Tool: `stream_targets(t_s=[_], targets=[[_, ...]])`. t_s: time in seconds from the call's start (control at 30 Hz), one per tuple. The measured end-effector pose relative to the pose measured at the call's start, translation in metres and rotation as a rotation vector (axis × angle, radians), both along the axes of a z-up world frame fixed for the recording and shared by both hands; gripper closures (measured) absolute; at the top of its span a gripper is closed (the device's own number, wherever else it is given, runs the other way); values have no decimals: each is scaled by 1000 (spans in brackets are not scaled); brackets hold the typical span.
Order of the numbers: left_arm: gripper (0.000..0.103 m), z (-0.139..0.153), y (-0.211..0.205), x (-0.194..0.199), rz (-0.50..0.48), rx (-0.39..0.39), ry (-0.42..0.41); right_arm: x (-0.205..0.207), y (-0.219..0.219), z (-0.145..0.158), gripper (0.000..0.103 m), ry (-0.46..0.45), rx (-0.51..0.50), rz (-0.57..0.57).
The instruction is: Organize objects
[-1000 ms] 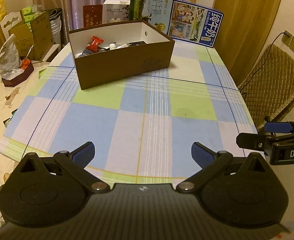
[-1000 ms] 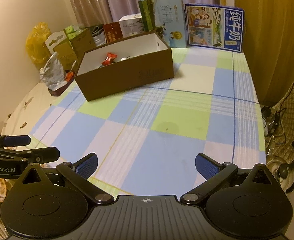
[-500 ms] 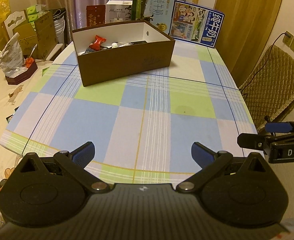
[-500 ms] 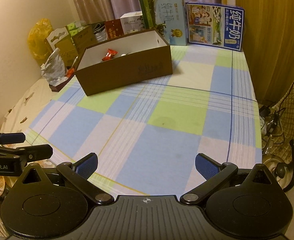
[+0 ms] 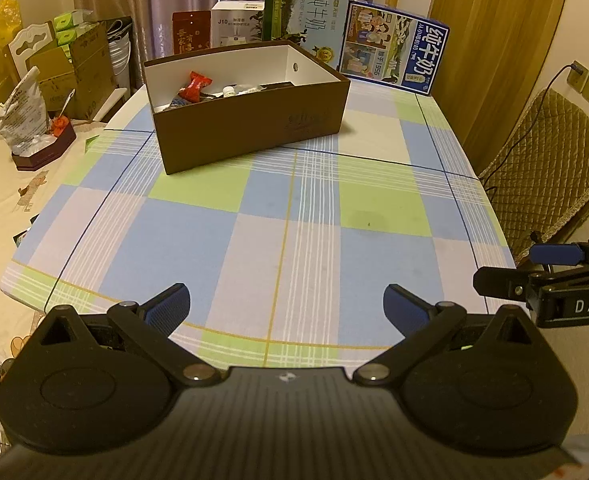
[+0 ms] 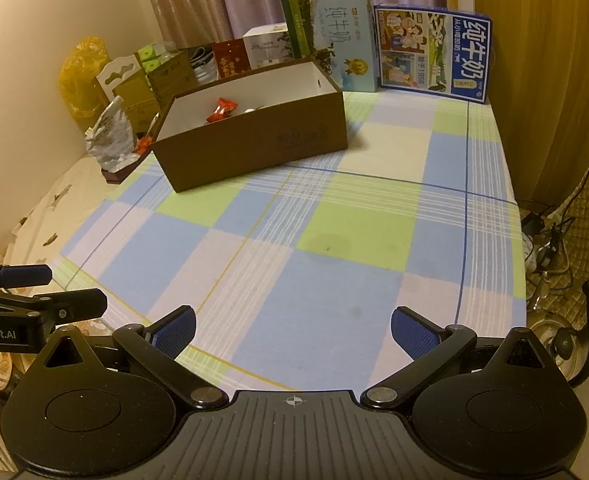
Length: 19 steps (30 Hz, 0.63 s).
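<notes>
A brown cardboard box [image 5: 250,136] [image 6: 254,140] with a white inside stands at the far half of the checked tablecloth [image 5: 286,220] [image 6: 334,240]. Inside it lie a red wrapped snack [image 5: 194,85] [image 6: 221,110] and several small items, partly hidden by the front wall. My left gripper [image 5: 286,308] hovers open over the table's near edge, empty. My right gripper [image 6: 292,330] is open and empty too, beside the left one; it shows at the right edge of the left wrist view [image 5: 550,276], and the left gripper shows at the left edge of the right wrist view [image 6: 34,300].
Two milk cartons [image 5: 306,10] [image 5: 396,58] stand behind the box against the curtain. A red box [image 5: 190,38] and a white box [image 5: 236,24] stand there too. Cardboard boxes and bags [image 5: 70,68] crowd the left side. A padded chair [image 5: 550,160] stands at the right.
Both grippers have drawn back from the box and risen a little; more of the table's near edge shows. Both stay open and empty.
</notes>
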<state>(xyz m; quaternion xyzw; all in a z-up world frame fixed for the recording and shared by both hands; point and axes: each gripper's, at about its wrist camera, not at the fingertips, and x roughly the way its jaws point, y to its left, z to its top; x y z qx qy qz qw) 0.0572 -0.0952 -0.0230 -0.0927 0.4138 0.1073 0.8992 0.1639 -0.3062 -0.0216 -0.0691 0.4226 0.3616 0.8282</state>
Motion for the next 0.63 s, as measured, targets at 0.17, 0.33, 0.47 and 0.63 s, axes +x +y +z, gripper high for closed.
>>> stream_targets(t_s=[0.17, 0.33, 0.47, 0.63], targets=[[1, 0, 0, 1, 0, 1, 2, 0, 0, 1, 2, 1, 0, 0], [1, 0, 0, 2, 0, 2, 5, 2, 1, 0, 2, 5, -2, 0], [1, 1, 0, 3, 0, 4, 2, 2, 1, 0, 2, 5, -2, 0], [1, 1, 2, 6, 5, 9, -4, 3, 2, 0, 2, 6, -5, 2]])
